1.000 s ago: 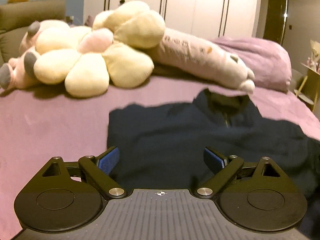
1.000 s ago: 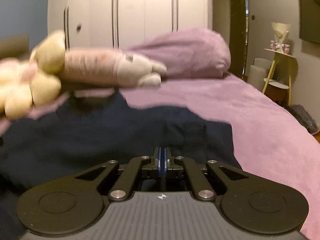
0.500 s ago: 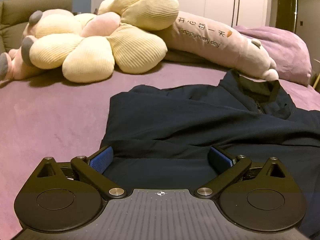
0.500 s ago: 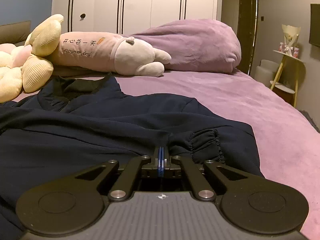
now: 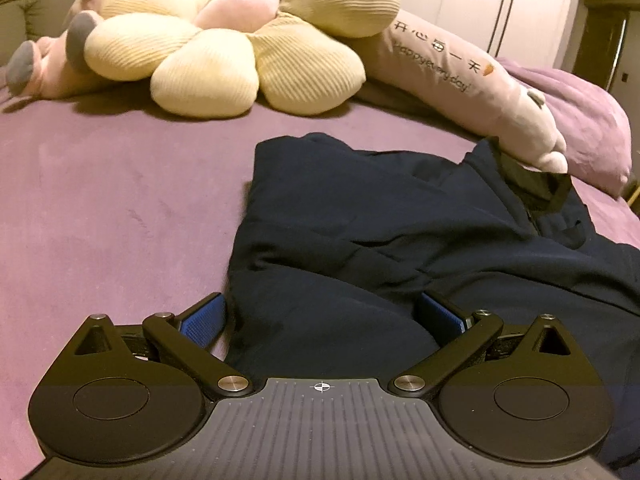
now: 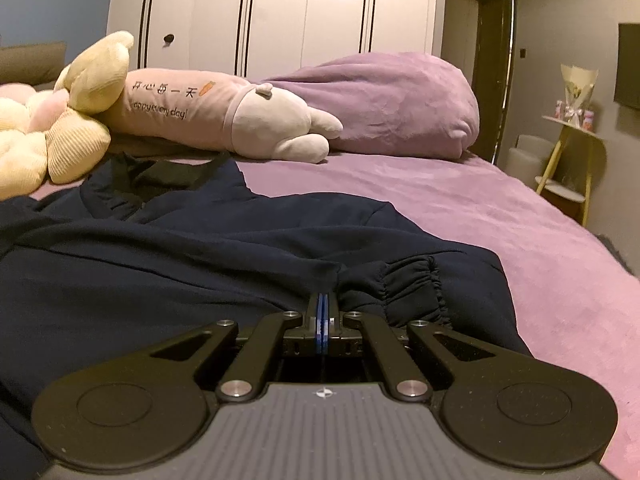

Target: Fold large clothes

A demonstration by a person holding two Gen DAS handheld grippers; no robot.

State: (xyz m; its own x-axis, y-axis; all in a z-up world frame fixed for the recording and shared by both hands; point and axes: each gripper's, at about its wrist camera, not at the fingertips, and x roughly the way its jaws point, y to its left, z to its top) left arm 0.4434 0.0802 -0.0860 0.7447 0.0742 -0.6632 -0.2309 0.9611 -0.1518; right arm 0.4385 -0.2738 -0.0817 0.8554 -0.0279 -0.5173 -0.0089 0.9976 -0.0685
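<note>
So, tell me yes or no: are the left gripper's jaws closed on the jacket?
No, the left gripper stands wide open, its blue pads apart on either side of the navy jacket's edge.

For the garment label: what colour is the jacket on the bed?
Dark navy jacket; left wrist view shows it best.

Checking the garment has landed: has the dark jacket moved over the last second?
Yes. The dark jacket now lies lower on the purple bed, its collar clear of the long plush pillow.
</note>
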